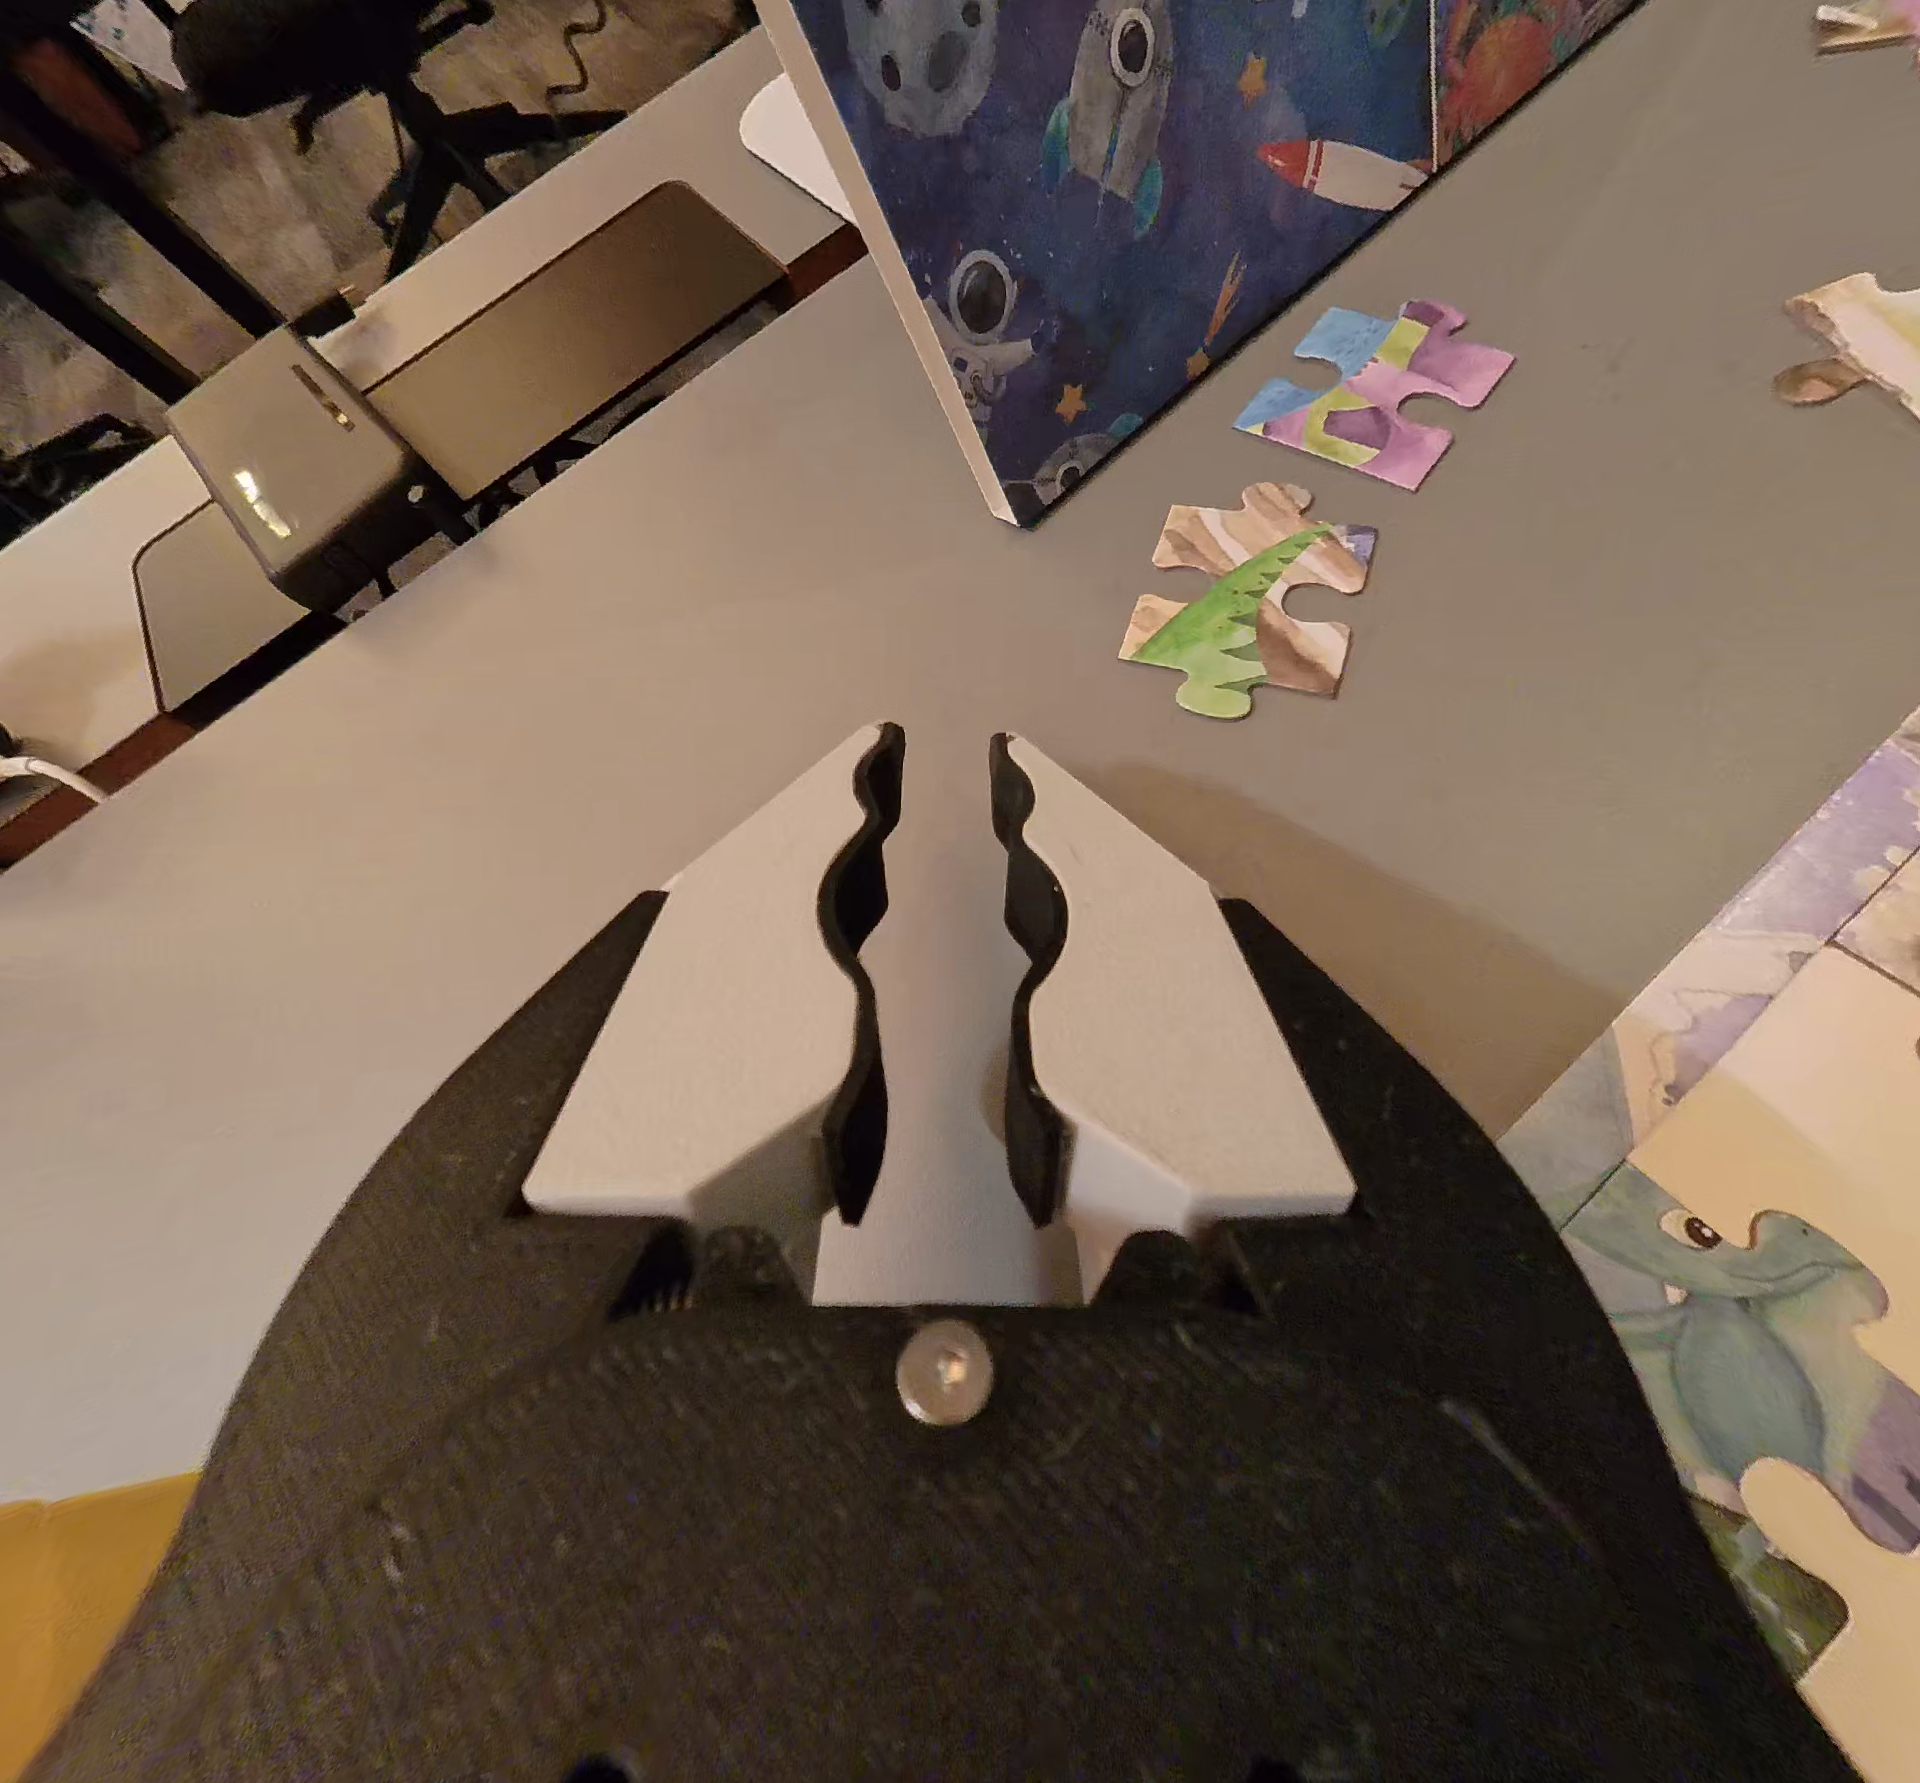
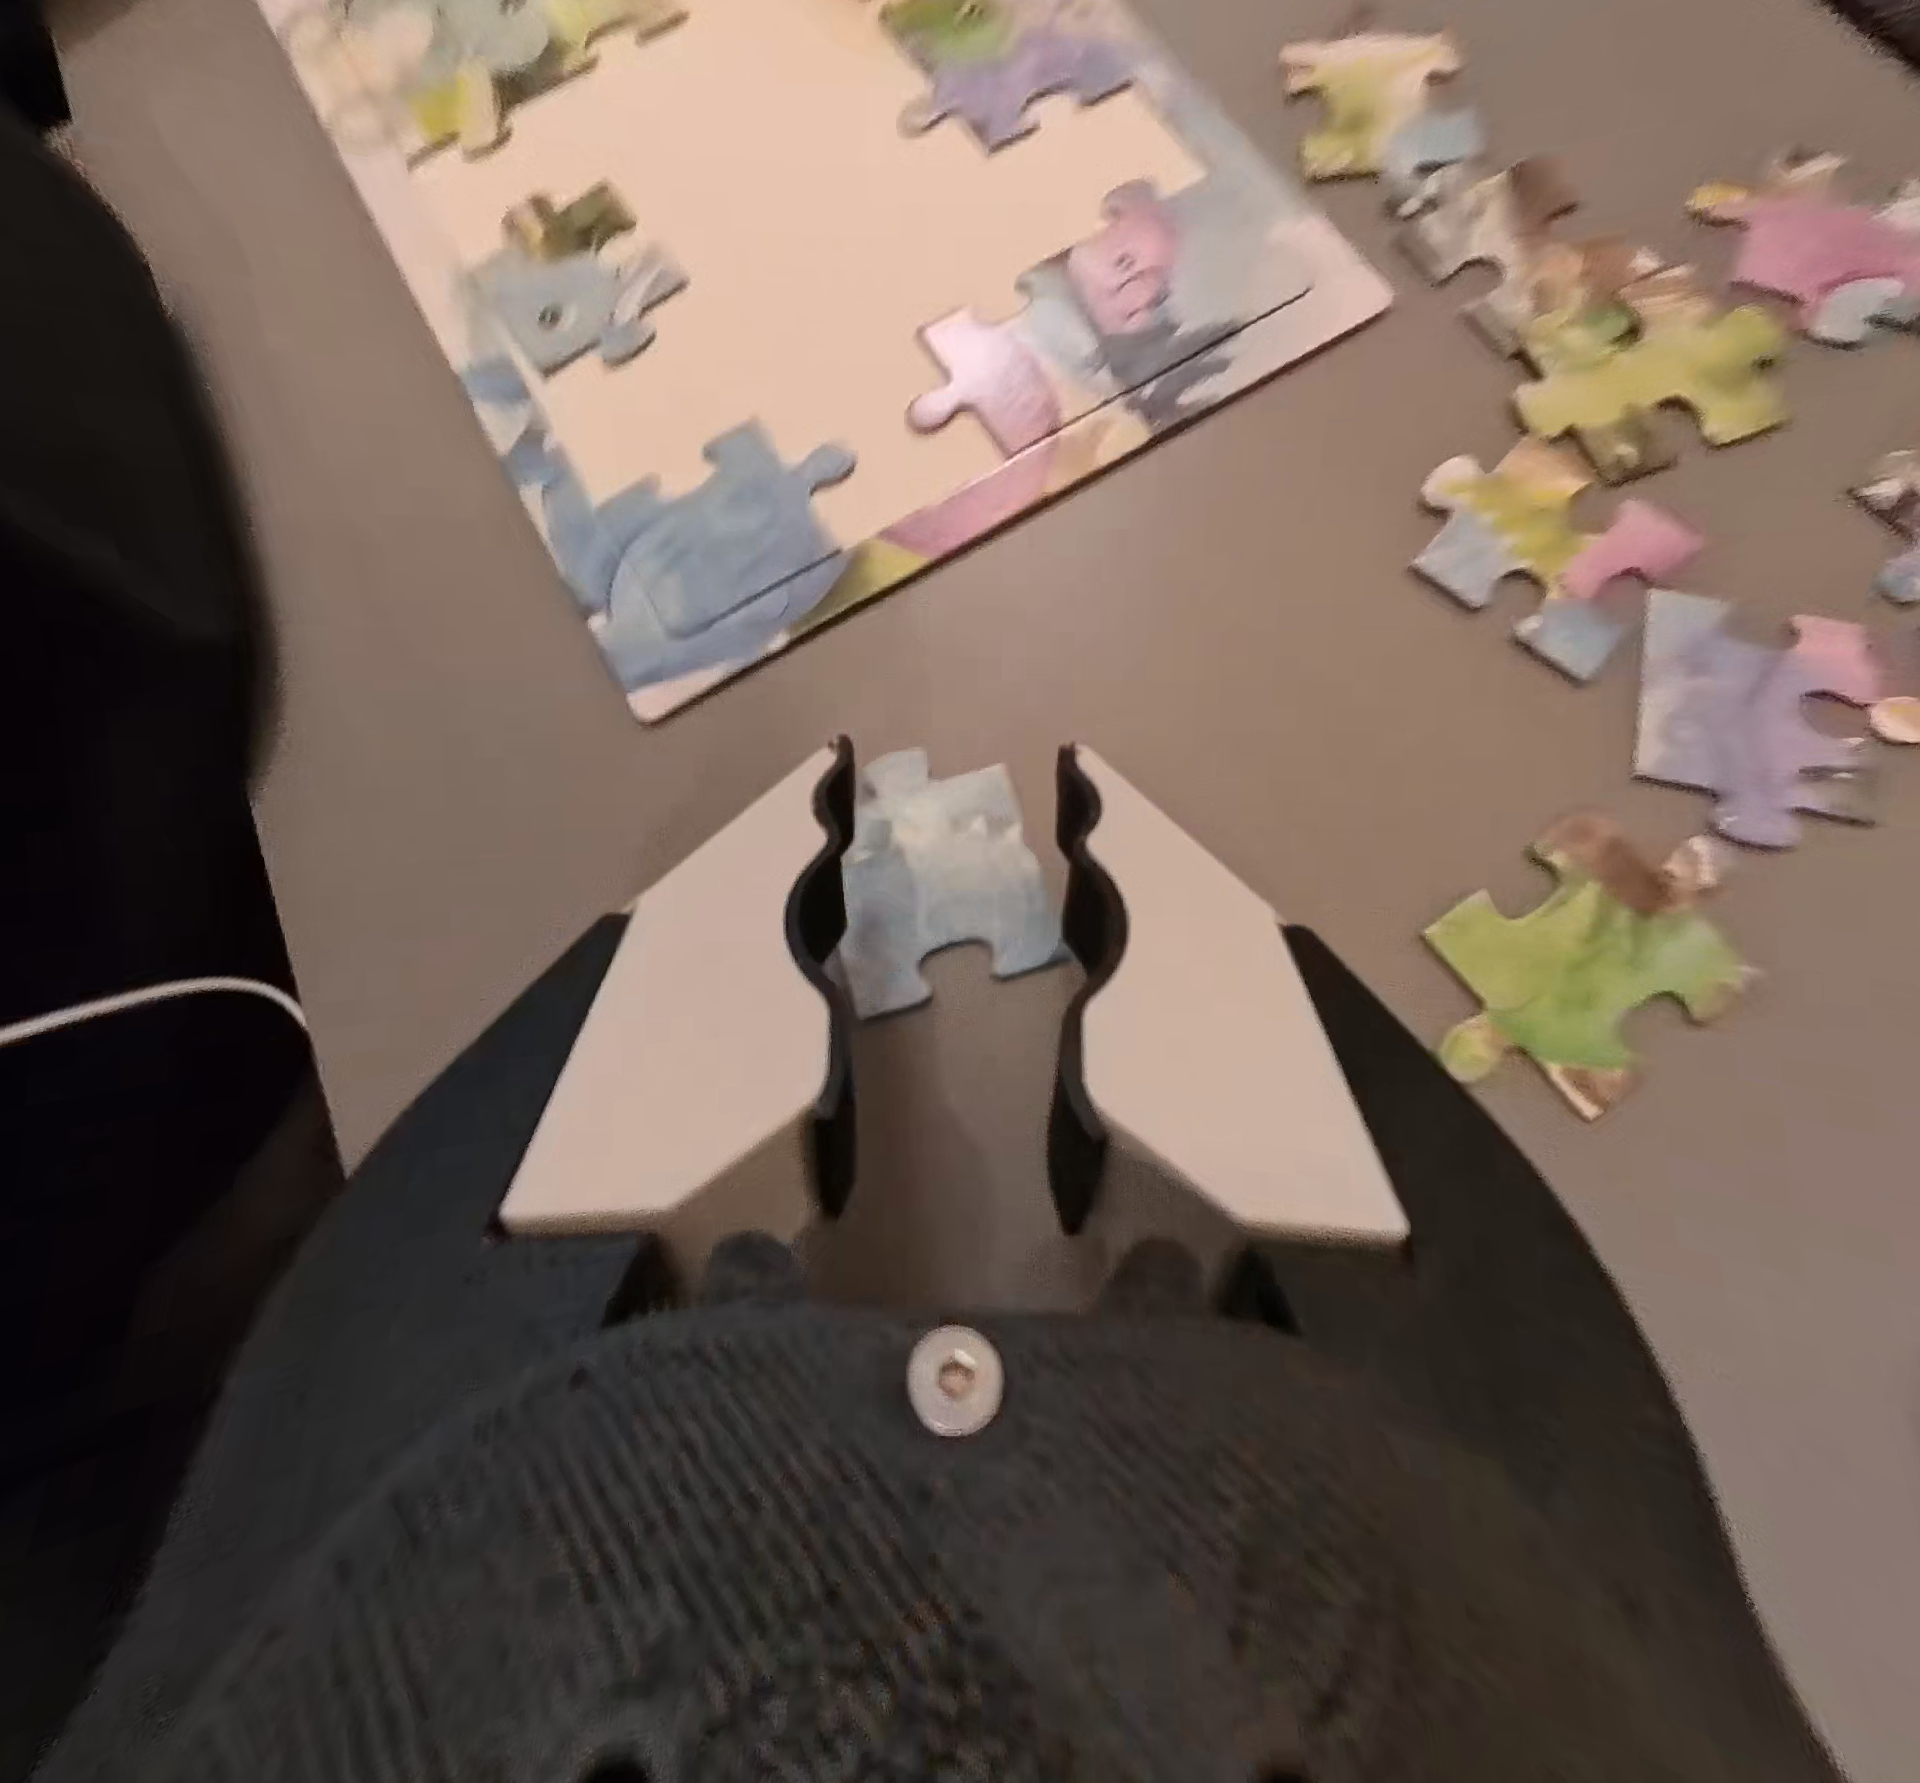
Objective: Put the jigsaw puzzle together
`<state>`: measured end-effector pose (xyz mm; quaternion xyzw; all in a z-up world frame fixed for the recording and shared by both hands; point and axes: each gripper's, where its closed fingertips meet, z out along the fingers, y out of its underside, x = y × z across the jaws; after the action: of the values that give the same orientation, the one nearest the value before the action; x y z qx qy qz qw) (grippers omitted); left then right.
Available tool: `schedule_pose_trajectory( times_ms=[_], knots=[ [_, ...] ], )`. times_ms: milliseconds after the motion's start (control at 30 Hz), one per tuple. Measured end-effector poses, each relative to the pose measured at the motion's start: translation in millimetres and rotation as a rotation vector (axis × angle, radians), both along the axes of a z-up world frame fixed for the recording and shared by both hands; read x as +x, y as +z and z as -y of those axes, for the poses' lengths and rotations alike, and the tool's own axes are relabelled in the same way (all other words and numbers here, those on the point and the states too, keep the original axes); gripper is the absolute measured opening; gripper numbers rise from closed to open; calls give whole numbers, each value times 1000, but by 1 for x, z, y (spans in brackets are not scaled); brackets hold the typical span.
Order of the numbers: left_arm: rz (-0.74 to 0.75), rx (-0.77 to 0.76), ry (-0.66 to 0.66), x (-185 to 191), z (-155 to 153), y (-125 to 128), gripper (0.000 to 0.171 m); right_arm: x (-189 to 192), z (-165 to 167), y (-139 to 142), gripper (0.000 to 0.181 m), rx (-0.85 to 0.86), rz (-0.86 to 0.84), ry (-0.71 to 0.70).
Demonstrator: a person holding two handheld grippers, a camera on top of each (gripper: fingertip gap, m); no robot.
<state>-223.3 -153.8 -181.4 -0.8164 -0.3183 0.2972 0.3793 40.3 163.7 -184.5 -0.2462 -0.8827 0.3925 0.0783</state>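
The puzzle board (image 2: 790, 206) lies on the grey table, with several pieces seated around its rim and a bare cream middle. My right gripper (image 2: 951, 757) is shut on a pale blue puzzle piece (image 2: 935, 871), held above the table just short of the board's near edge. Several loose pieces lie to the right, among them a green one (image 2: 1579, 964) and a lilac one (image 2: 1745, 715). My left gripper (image 1: 945, 741) is empty above bare table, its jaws a narrow gap apart. A green and brown piece (image 1: 1247, 606) and a purple and blue piece (image 1: 1371, 393) lie ahead to its right. The board's corner (image 1: 1766, 1058) shows at lower right.
An upright panel with a space picture (image 1: 1091, 123) stands on the table ahead of the left gripper. Beyond the table's far edge are a grey box (image 1: 312, 476) and a dark office chair (image 1: 343, 19). A dark shape (image 2: 104, 590) fills the right wrist view's left side. Across from one pair of fingers to the other is roughly 40 centimetres.
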Motion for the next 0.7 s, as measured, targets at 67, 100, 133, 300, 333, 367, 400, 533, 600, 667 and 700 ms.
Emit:
schedule_pose_trajectory(
  times_ms=[67,100,133,300,333,367,400,533,600,667,700],
  knots=[
    [-4,-9,1,1,0,0,15,8,-1,-7,40,14,17,18],
    [-4,-12,2,1,0,-1,15,11,-2,-10,42,10,33,16],
    [-3,-13,3,1,0,-1,15,13,-3,-12,46,5,51,11],
    [-3,-10,7,1,1,-1,15,21,-9,-20,57,-12,102,-15],
    [-2,-10,8,1,1,-1,15,22,-11,-21,57,-9,104,-21],
    [-2,-11,8,1,1,-1,15,23,-12,-21,56,-7,102,-26],
    [-3,-13,9,1,1,-1,15,24,-14,-21,56,0,97,-31],
    [-7,-27,9,1,0,-2,15,26,-18,-23,57,30,66,-41],
    [-10,-35,8,2,0,-2,15,25,-18,-23,58,44,57,-46],
    [-13,-44,8,2,0,-3,15,25,-19,-24,57,56,49,-51],
    [-14,-47,7,2,0,-3,15,24,-20,-24,57,63,43,-54]
  ],
)
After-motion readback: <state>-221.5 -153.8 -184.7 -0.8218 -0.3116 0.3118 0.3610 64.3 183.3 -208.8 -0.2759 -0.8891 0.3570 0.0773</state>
